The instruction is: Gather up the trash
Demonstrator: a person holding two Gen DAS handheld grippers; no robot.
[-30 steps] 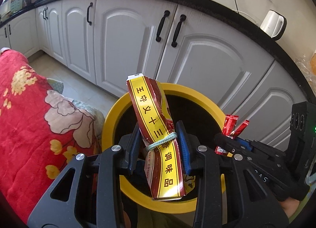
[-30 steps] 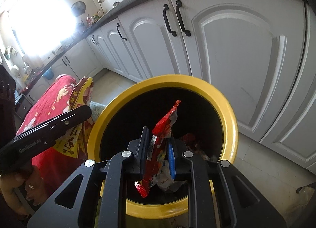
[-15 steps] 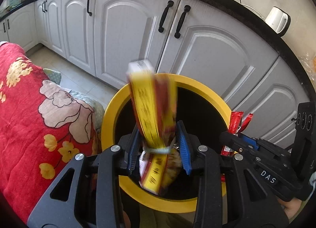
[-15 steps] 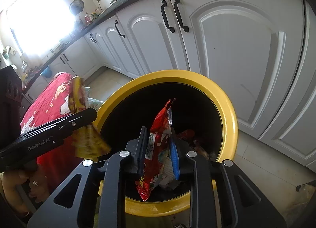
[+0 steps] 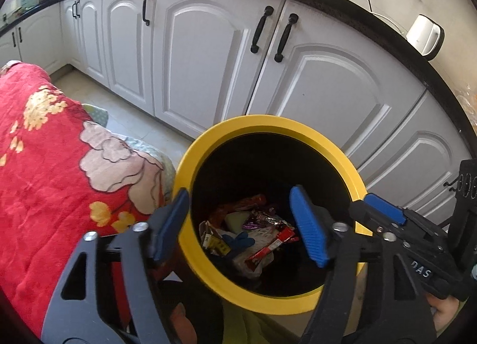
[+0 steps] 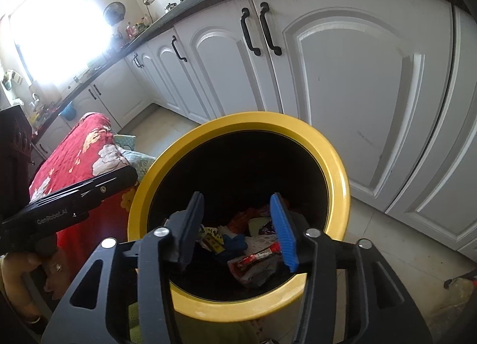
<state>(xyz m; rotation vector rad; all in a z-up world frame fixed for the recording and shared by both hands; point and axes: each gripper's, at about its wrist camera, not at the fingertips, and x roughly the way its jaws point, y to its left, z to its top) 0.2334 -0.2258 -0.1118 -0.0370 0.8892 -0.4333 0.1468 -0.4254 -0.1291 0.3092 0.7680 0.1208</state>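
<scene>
Just then both loads went: the left gripper (image 5: pixel 240 225) and right gripper (image 6: pixel 238 229) had just opened, empty, their wrappers (image 6: pixel 256 257) lying in the yellow bin (image 6: pixel 337 165).

**Black grippers, blue pads**

Left gripper (image 5: pixel 240 225) and right gripper (image 6: pixel 237 232): black angular frames with cut-outs, silver screws, ribbed blue pads (image 5: pixel 308 229). White lettering on their sides. A ring on the left hand (image 6: pixel 21 272), a bangle at its wrist

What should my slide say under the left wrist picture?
Open left gripper above the yellow bin, wrappers piled inside.
</scene>
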